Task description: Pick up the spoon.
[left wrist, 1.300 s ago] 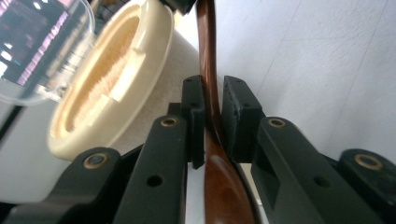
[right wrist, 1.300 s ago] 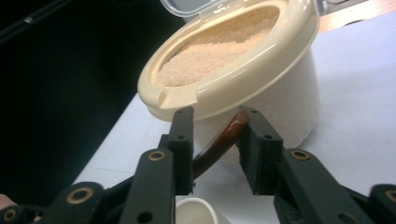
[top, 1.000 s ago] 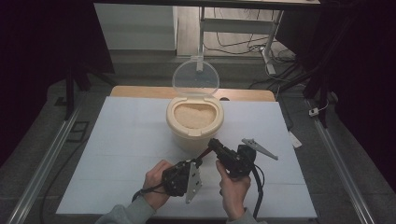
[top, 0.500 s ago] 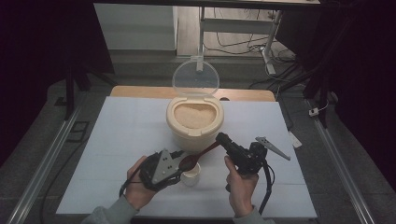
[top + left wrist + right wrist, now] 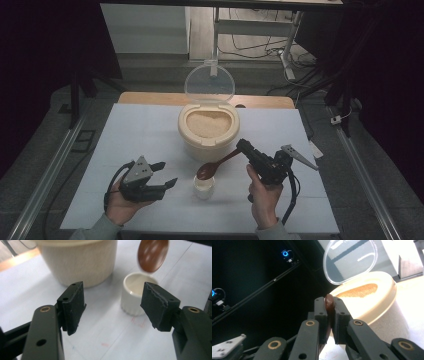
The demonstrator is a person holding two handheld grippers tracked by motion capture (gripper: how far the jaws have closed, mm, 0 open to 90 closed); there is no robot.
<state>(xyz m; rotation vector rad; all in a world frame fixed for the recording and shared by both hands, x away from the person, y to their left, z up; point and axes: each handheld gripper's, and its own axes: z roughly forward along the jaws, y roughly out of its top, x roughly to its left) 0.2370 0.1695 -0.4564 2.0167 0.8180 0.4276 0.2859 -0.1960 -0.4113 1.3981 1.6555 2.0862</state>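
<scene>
Right tongs (image 5: pixel 244 146) clamp the handle of a brown spoon (image 5: pixel 212 166), whose bowl hangs over a small white cup (image 5: pixel 204 186) near the rice tub (image 5: pixel 208 131). Left tongs (image 5: pixel 165 175), jaws just opened and empty, lie left of the cup, apart from it. Bare worktop (image 5: pixel 125 130) lies all round.

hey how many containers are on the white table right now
2: a big beige container of grain, lid flipped up, at the table's middle, and a small white cup just in front of it, under the brown spoon. None look hidden.
</scene>
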